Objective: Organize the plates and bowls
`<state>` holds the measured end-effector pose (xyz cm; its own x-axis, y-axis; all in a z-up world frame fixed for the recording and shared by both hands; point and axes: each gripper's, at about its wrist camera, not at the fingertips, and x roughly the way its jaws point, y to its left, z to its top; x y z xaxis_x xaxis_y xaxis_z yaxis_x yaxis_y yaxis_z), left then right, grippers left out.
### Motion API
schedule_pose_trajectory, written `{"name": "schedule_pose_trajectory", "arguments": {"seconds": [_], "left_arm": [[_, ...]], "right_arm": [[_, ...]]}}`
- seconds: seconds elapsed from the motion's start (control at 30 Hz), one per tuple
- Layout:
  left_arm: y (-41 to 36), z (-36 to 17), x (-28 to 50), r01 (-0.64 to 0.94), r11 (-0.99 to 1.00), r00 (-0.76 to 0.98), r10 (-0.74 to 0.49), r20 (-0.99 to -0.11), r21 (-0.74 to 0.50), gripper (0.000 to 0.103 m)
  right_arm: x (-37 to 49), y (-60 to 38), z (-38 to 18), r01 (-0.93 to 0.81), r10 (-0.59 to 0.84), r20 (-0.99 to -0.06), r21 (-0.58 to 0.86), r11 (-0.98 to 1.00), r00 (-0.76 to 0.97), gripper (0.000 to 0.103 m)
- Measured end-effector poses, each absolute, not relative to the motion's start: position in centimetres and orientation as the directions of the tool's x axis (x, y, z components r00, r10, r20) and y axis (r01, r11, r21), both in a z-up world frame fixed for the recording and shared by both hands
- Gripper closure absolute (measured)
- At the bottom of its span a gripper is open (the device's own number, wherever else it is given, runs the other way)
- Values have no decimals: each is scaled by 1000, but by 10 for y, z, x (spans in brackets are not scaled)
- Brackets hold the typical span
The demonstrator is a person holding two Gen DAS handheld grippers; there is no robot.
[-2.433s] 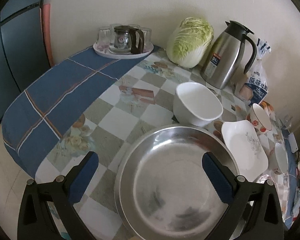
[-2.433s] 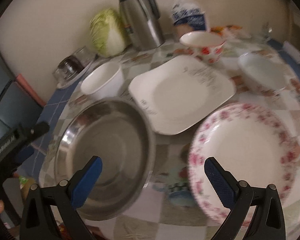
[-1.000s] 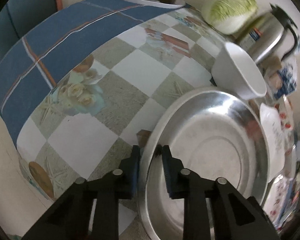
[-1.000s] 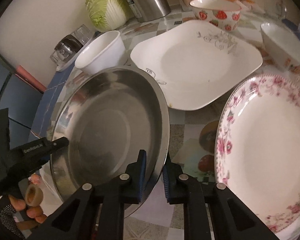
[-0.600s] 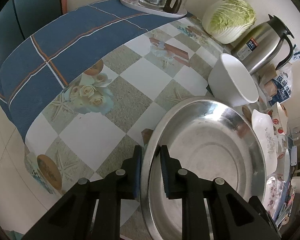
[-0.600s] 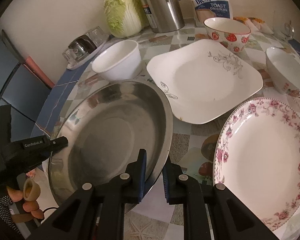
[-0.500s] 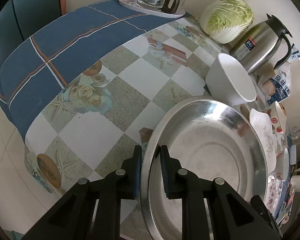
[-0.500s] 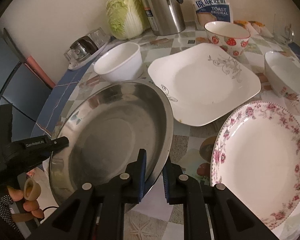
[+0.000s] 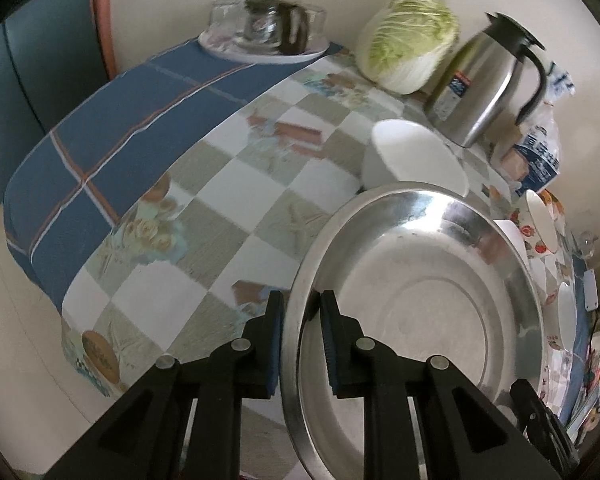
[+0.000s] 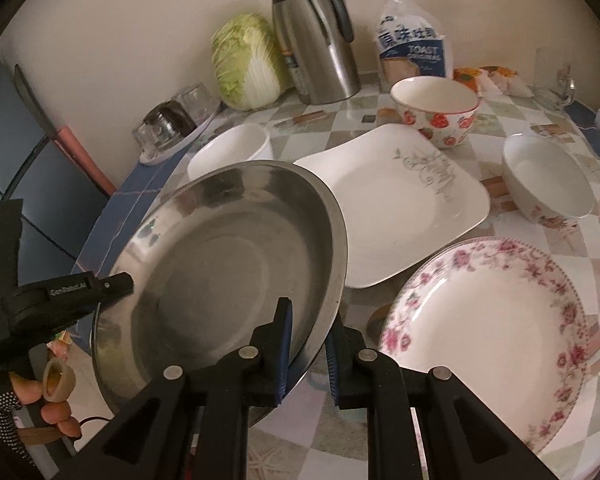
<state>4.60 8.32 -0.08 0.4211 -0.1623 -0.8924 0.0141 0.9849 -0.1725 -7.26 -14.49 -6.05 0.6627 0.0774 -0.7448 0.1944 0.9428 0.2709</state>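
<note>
A steel basin (image 10: 228,264) hangs tilted over the table's (image 9: 204,216) near edge, left gripper (image 9: 300,320) and right gripper (image 10: 308,332) clamped on opposite rims. The square plate (image 10: 396,200) lies at the right gripper's one o'clock.

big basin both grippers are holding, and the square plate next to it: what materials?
Large round silver basin: looks like stainless steel, brushed and shiny, with blurred reflections and bright rim glints. Square white plate with grey floral print: likely glazed ceramic or porcelain, given its smooth glossy surface; melamine can't be ruled out.
</note>
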Motion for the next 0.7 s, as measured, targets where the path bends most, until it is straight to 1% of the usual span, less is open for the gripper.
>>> {"name": "schedule_pose_trajectory", "arguments": {"seconds": [0.33,0.7], "left_arm": [[31,21,60,98,985,443,-173,-880,-144,84],[-17,-1,74,152,978,388,-192,-901,-143,84]], "right_arm": [[-75,-185,-51,255,41,-710,305,918,703,86],[-67,-233,-63,356,-12,-724,324,877,690,86]]}}
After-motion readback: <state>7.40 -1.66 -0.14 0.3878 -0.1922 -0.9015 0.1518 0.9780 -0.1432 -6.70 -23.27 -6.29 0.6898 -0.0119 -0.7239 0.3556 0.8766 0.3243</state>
